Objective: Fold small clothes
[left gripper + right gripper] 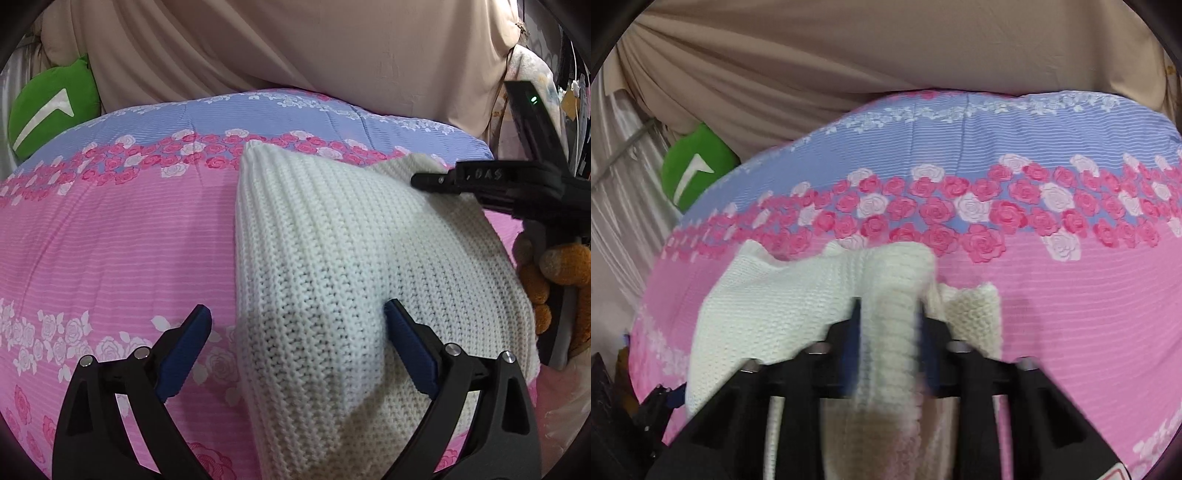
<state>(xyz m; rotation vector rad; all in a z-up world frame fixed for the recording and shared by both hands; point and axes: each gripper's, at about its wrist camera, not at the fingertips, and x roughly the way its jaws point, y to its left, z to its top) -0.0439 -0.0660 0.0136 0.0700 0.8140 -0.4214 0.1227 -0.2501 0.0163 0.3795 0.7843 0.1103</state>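
Note:
A cream knitted garment (pixel 351 258) lies on a pink and blue floral quilt (pixel 110 240). My left gripper (pixel 297 317) is open, its blue pads straddling the garment's near left edge, low over it. My right gripper (pixel 424 181) shows at the far right of the left wrist view, at the garment's far corner. In the right wrist view the right gripper (pixel 888 310) is shut on a bunched ribbed fold of the garment (pixel 775 317), which runs between the fingers toward the camera. That view is motion blurred.
A green cushion (pixel 51 107) sits at the quilt's far left, and beige drapes (pixel 258 44) hang behind. A brown plush toy (pixel 554 273) lies at the quilt's right edge. The quilt (pixel 1071 314) is bare pink to the right of the garment.

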